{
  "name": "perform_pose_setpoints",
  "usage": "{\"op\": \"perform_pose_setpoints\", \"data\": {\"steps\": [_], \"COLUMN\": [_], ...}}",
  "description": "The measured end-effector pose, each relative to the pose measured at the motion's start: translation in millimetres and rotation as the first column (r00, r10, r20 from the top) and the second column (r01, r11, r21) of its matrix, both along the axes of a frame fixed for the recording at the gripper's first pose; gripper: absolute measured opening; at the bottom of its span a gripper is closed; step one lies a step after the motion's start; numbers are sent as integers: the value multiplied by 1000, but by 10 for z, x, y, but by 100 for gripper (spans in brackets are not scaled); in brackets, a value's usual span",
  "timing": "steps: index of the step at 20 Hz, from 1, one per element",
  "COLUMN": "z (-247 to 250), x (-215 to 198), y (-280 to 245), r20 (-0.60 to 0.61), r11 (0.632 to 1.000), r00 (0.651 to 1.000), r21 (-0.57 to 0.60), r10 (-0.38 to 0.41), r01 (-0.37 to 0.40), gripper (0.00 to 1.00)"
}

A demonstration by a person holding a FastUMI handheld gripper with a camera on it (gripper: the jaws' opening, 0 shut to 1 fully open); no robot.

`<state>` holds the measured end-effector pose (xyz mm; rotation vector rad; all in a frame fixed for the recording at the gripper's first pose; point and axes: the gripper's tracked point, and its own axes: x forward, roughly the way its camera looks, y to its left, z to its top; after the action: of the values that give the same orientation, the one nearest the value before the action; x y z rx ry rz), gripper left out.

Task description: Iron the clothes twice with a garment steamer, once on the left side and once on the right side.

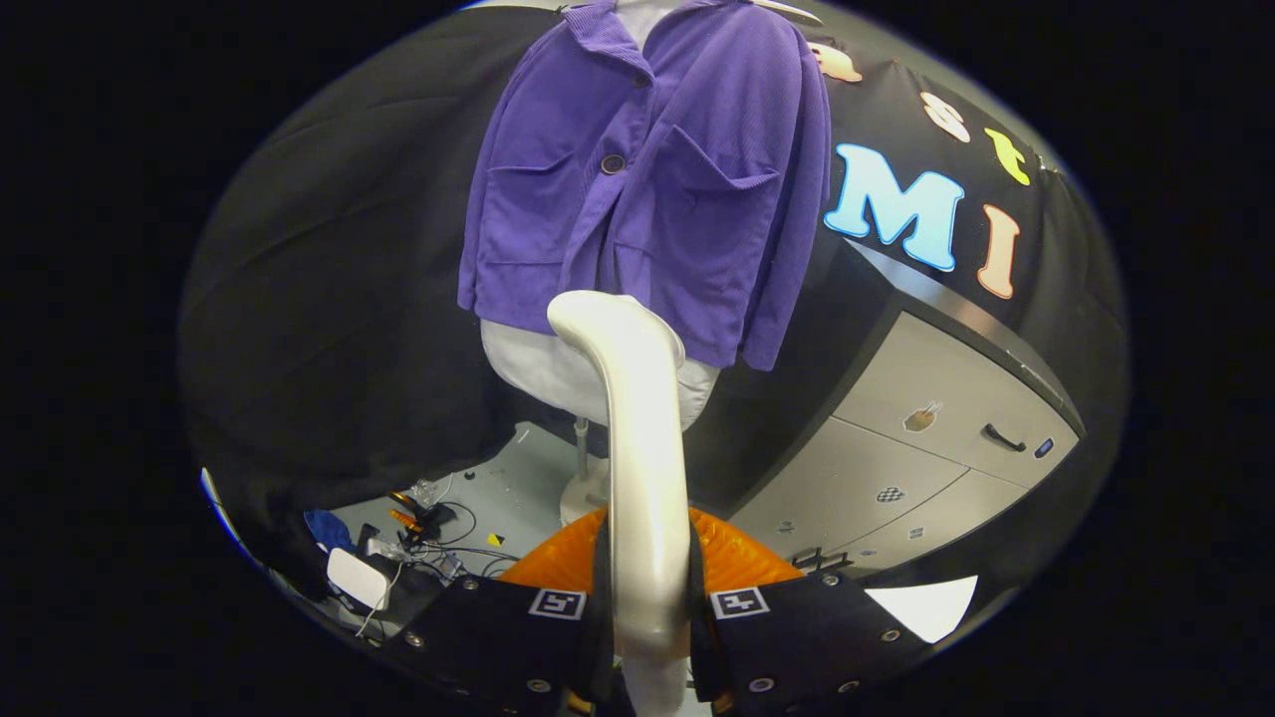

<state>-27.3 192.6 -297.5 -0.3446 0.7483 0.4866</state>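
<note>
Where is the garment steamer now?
In the gripper view, the garment steamer is clamped between the tool fingers, its head just below the purple jacket hem.

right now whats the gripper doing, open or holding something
Gripper: shut on the garment steamer, both fingers pressing its handle, head pointed up toward the purple jacket.

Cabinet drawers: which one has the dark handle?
The upper drawer of the grey cabinet, right of the purple jacket; its handle sits near its right end. The lower drawers show none. The gripper is shut on the steamer.
</note>
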Motion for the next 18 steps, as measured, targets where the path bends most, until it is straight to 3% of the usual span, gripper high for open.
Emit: {"op": "perform_pose_setpoints", "data": {"steps": [6, 10, 18], "z": [742, 1201, 2314], "x": [-108, 142, 752], "y": [359, 797, 1567], "r20": [64, 173, 430], "r11": [991, 978, 947], "r00": [992, 974, 895], "r21": [70, 119, 219], "r10": [111, 148, 122], "r01": [-116, -170, -235], "gripper": [31, 31, 32]}}
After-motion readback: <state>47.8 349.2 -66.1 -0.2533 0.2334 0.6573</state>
